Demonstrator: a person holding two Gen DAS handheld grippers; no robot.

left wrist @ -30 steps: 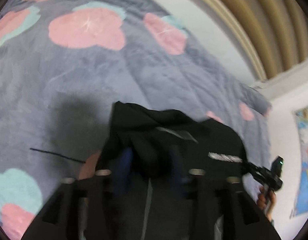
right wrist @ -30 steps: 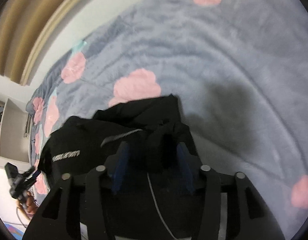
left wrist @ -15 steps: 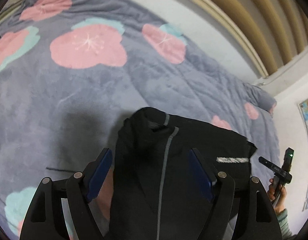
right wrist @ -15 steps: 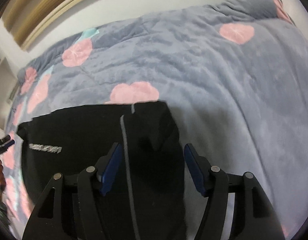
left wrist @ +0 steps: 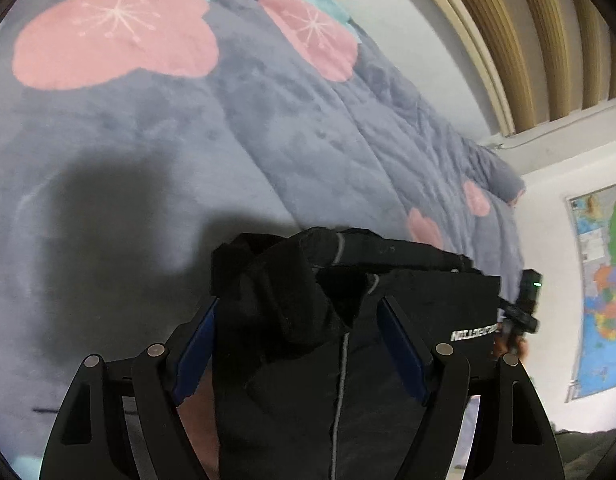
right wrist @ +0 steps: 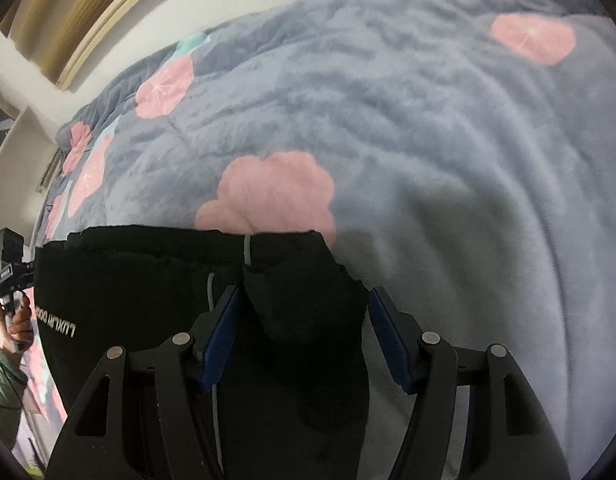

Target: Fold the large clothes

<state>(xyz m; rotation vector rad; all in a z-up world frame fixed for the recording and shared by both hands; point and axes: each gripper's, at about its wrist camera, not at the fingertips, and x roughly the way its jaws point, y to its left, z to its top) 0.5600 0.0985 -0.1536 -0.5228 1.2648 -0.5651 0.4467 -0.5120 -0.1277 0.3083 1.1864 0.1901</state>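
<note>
A black garment (left wrist: 283, 400) with a grey stripe and white lettering lies folded on the grey-blue flowered blanket (left wrist: 187, 140). My left gripper (left wrist: 297, 300) stands open over one corner. That bunched corner sits between the blue pads (left wrist: 195, 344), and they do not press on it. In the right wrist view the garment (right wrist: 127, 280) spreads to the left. My right gripper (right wrist: 303, 291) is open astride its right corner, with the pads (right wrist: 221, 336) apart from the cloth. Each view shows the other gripper at the garment's far end, held by a hand (right wrist: 17, 320).
The blanket (right wrist: 428, 140) covers a wide bed and stretches bare beyond the garment. A white wall and tan curtain (left wrist: 548, 40) stand behind the bed. A coloured map (left wrist: 604, 280) hangs at the right, and white shelves (right wrist: 11, 140) stand at the left.
A second ago both grippers were shut on bunched garment corners held above the bed. They have sunk and opened, and the garment now lies spread flat on the blanket.
</note>
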